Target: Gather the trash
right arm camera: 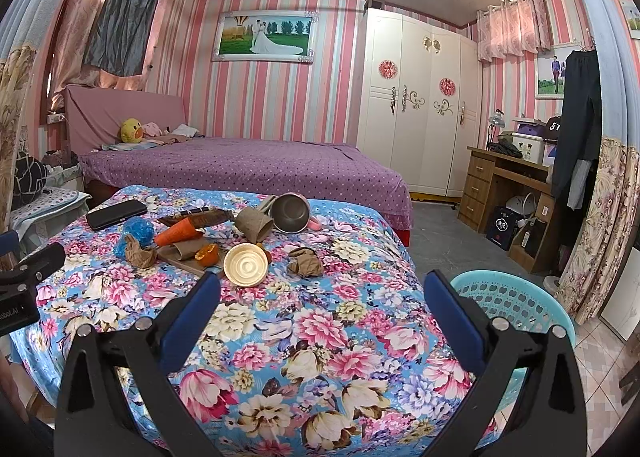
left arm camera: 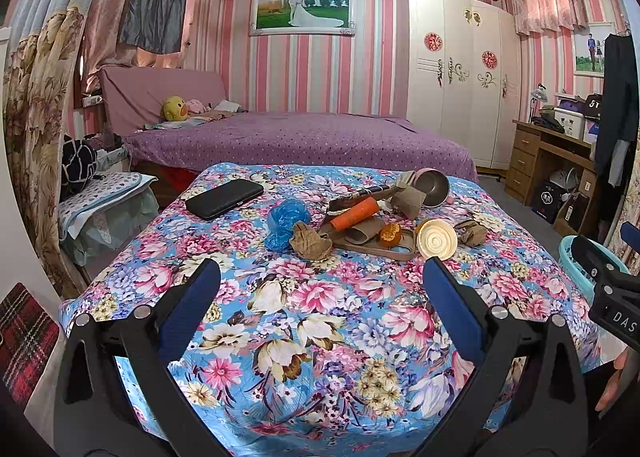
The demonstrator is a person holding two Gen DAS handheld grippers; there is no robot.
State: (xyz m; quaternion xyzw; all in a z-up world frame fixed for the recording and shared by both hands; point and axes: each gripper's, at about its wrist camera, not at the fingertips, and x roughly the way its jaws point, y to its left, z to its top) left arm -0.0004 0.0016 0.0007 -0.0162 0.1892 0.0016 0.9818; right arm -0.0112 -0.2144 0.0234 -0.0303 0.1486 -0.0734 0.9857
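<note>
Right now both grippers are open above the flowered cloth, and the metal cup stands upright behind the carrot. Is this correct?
Not quite. The metal cup does not stand upright: it lies on its side, its open mouth facing the camera, as the right wrist view shows. The rest holds: the left gripper and right gripper are open above the flowered cloth, and the cup is behind the carrot.

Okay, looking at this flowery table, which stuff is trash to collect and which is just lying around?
Likely for the job:
- crumpled brown paper
- second brown paper wad
- blue plastic bag
- turquoise basket, probably the bin
- left gripper and right gripper, both open and empty

Likely just lying about:
- black phone case
- metal cup
- cutting board
- carrot
</note>
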